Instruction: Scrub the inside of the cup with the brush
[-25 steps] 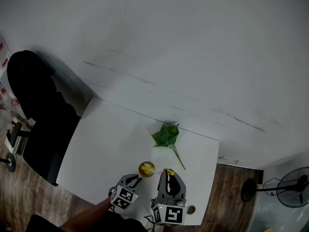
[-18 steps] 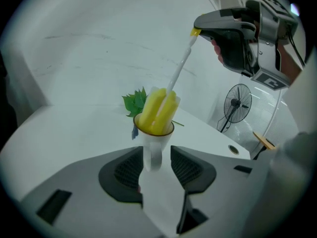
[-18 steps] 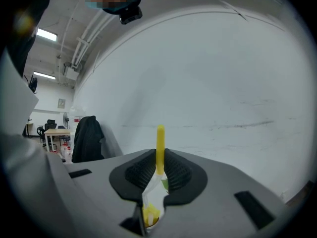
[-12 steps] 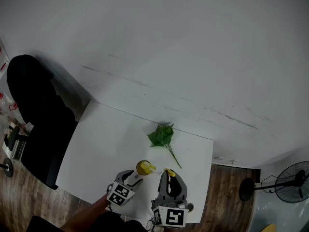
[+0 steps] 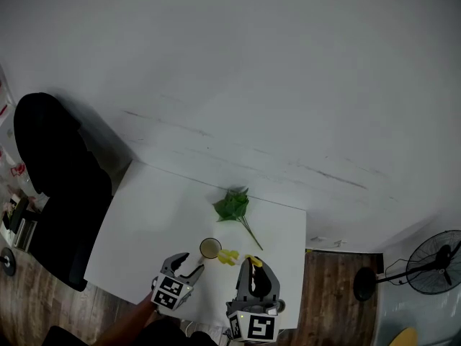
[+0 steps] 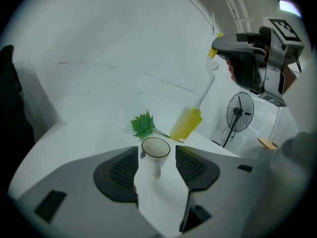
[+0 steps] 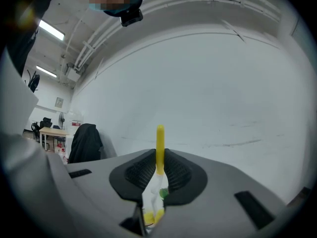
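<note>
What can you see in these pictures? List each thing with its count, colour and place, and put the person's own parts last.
table: 1, white, against the white wall
cup: 1, white with a dark rim, upright near the table's front edge
brush: 1, yellow head, pale handle with a yellow tip, held in the air right of the cup, outside it
leafy sprig: 1, green, lying on the table beyond the cup
chair: 1, black, left of the table
fan: 1, black, on the floor at right
left gripper: 1, grey, jaws wide apart and just been opening, cup just beyond their tips, untouched
right gripper: 1, grey, jaws closed on the brush handle
</note>
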`<state>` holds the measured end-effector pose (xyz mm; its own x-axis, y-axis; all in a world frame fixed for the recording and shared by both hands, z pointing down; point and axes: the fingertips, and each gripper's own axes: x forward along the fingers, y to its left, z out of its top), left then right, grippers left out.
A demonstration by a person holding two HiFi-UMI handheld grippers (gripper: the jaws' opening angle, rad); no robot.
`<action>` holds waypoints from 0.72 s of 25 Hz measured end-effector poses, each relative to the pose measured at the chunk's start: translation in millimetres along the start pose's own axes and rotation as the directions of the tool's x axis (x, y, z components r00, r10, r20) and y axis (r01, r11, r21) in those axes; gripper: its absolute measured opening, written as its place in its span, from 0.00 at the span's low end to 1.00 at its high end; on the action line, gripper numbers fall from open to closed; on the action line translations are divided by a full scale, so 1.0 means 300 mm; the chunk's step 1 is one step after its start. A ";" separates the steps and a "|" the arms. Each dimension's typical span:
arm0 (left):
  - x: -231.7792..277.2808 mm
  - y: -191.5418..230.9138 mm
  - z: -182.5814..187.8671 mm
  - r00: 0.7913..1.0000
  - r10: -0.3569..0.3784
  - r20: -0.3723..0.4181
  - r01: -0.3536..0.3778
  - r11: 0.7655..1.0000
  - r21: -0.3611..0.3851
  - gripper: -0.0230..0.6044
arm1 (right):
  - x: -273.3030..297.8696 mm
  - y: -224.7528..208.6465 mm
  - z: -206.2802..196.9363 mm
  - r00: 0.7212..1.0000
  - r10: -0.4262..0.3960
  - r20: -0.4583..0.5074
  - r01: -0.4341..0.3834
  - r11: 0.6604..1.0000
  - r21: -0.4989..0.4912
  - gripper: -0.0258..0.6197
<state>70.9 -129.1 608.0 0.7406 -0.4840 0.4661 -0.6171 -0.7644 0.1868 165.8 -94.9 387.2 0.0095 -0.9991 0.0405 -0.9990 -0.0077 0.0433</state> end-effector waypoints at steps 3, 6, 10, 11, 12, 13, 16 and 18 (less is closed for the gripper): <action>-0.074 0.002 0.040 0.999 0.028 0.040 -0.029 0.999 0.014 0.41 | -0.062 0.002 0.028 1.000 -0.020 0.020 0.020 1.000 -0.006 0.14; -0.166 -0.010 0.097 0.995 0.044 0.087 -0.047 0.998 0.031 0.41 | -0.132 0.016 0.043 0.999 -0.039 0.035 0.039 0.999 -0.008 0.14; -0.294 -0.035 0.170 0.987 0.052 0.151 -0.061 0.997 0.055 0.40 | -0.229 0.042 0.053 0.997 -0.064 0.044 0.064 0.998 -0.012 0.14; -0.326 -0.042 0.187 0.984 0.054 0.169 -0.065 0.996 0.060 0.39 | -0.253 0.049 0.054 0.997 -0.069 0.043 0.070 0.997 -0.013 0.14; -0.359 -0.049 0.204 0.980 0.057 0.188 -0.071 0.995 0.065 0.38 | -0.279 0.056 0.054 0.996 -0.074 0.043 0.074 0.997 -0.015 0.14; -0.391 -0.058 0.220 0.976 0.061 0.207 -0.076 0.995 0.069 0.37 | -0.305 0.063 0.054 0.996 -0.078 0.043 0.079 0.997 -0.017 0.14; -0.478 -0.091 0.258 0.966 0.066 0.250 -0.090 0.992 0.085 0.33 | -0.384 0.079 0.047 0.995 -0.094 0.043 0.095 0.995 -0.019 0.14; -0.537 -0.115 0.272 0.961 0.067 0.269 -0.095 0.991 0.093 0.31 | -0.432 0.093 0.036 0.994 -0.102 0.040 0.103 0.994 -0.022 0.14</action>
<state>-5.5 -59.3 456.0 0.7421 -0.6306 0.2273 -0.6570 -0.7514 0.0604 136.3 34.0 372.3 0.1092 -0.9940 -0.0041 -0.9916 -0.1092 0.0692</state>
